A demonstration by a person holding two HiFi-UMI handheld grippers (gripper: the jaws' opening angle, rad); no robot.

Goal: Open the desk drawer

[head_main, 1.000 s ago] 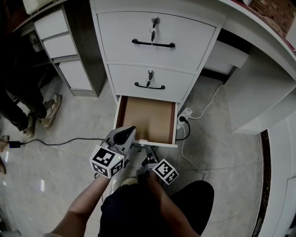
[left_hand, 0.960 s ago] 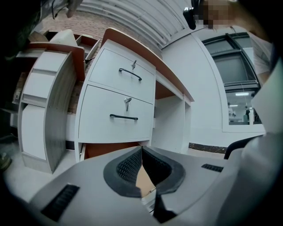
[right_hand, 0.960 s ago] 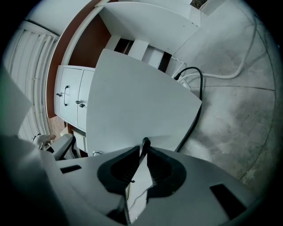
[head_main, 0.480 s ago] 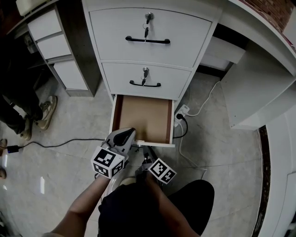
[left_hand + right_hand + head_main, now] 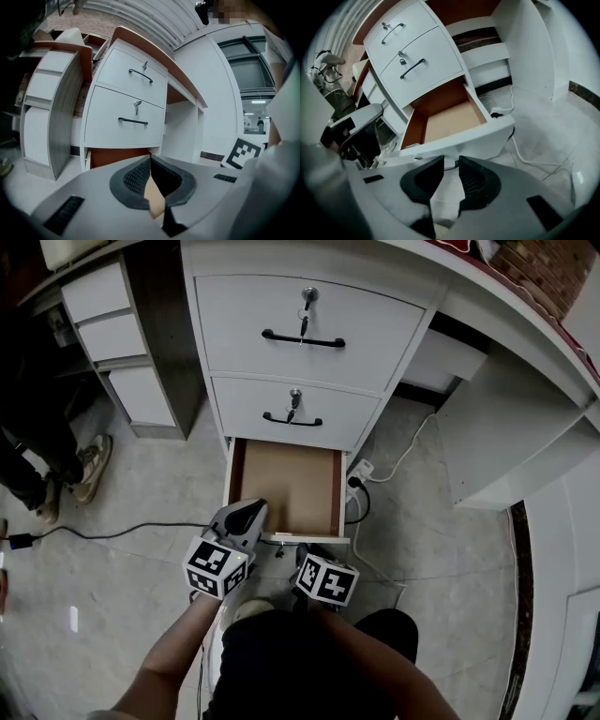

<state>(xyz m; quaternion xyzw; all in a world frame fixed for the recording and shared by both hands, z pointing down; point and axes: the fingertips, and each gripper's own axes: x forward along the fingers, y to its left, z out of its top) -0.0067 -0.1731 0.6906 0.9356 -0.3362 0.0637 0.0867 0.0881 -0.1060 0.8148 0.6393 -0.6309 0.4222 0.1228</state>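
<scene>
Seen from the left tool (image 5: 150,158), its own grey body covers most of the pulled-out white bottom drawer with a brown wooden inside (image 5: 112,157); only a brown strip shows. In the head view that drawer's front face is out of sight. The left edge crops a bystander's dark-trousered legs and shoes (image 5: 92,463). The small keys in the upper locks (image 5: 307,306) are too tiny to make out.

Open drawer (image 5: 286,488), lower centre: tan floor inside, reddish-brown walls, white front. Upper drawers (image 5: 319,306) white, handles (image 5: 303,339) black. Floor (image 5: 141,568) pale grey, faintly marbled. Left hand-held gripper (image 5: 247,514) light grey, ribbed pads (image 5: 136,178) black, its cube all black-and-white squares. White cable (image 5: 412,442) right, black cable (image 5: 122,529) left. Red-brown brick (image 5: 534,268), upper right.
</scene>
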